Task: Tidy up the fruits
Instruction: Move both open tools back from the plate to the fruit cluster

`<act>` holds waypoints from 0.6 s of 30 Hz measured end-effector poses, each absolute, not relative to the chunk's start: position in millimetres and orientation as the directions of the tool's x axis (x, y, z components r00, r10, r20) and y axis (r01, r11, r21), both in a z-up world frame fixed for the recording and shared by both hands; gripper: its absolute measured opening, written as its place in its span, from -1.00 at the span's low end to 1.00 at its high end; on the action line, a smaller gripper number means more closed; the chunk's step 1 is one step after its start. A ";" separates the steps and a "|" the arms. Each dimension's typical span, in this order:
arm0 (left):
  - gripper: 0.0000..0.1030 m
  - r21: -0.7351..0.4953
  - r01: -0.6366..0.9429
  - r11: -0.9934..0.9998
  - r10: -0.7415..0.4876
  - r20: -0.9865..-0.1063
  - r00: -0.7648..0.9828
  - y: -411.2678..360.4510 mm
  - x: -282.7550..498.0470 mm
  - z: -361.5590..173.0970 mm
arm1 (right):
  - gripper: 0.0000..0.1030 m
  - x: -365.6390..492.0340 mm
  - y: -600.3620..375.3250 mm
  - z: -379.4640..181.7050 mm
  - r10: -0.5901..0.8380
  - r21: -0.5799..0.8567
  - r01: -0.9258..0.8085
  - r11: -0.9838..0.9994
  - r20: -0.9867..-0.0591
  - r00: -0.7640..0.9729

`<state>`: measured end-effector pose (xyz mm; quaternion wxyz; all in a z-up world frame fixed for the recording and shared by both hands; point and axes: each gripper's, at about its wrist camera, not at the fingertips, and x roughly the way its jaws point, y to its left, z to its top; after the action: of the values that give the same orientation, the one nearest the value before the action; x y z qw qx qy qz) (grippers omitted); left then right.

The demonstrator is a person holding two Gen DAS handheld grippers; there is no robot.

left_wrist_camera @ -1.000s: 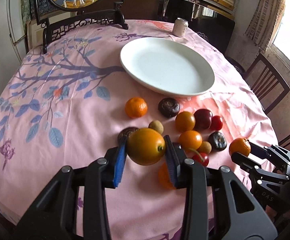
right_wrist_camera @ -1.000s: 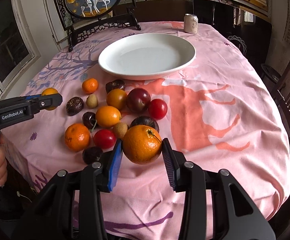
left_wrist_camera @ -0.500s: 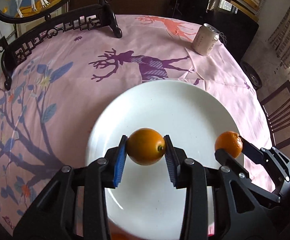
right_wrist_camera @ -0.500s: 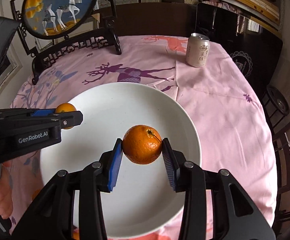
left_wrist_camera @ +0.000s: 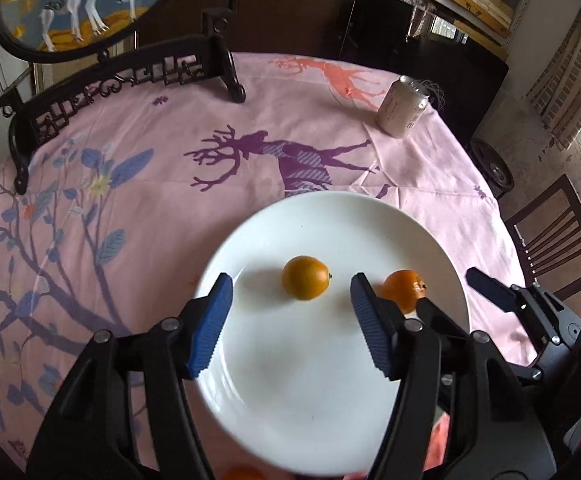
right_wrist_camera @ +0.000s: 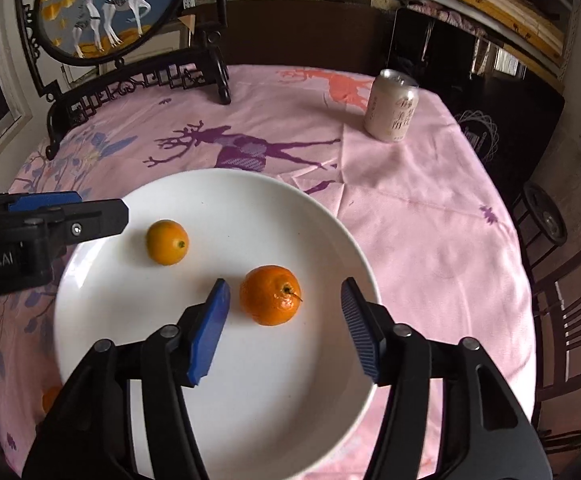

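Oranges lay apart mid-frame on the white plate (right_wrist_camera: 102,320), one orange (left_wrist_camera: 305,277) before the released left claw (left_wrist_camera: 290,320). The other orange (right_wrist_camera: 270,295) sat between the released right claw (right_wrist_camera: 286,326) pads, plated for sorting.

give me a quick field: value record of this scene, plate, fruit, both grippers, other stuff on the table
plate: white plate on pink tablecloth
fruit on plate: smooth orange, stemmed tangerine, apart
left gripper: jaws open, smooth orange ahead of them, untouched
right gripper: jaws open, tangerine between the tips, untouched
other: drink can upright, framed deer screen at far edge
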<state>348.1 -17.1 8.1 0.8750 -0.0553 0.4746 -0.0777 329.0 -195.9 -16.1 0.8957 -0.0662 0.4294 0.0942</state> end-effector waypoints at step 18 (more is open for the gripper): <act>0.71 -0.077 0.027 0.997 -0.077 -0.754 0.653 63.1 104.2 -25.0 | 0.73 86.3 -205.2 -16.8 0.049 -0.064 -0.134 0.989 -0.707 0.706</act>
<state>104.2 63.1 -25.0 0.9086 -0.0295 0.4156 -0.0286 86.3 -205.2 -16.8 0.9219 -0.0554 0.3803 0.0497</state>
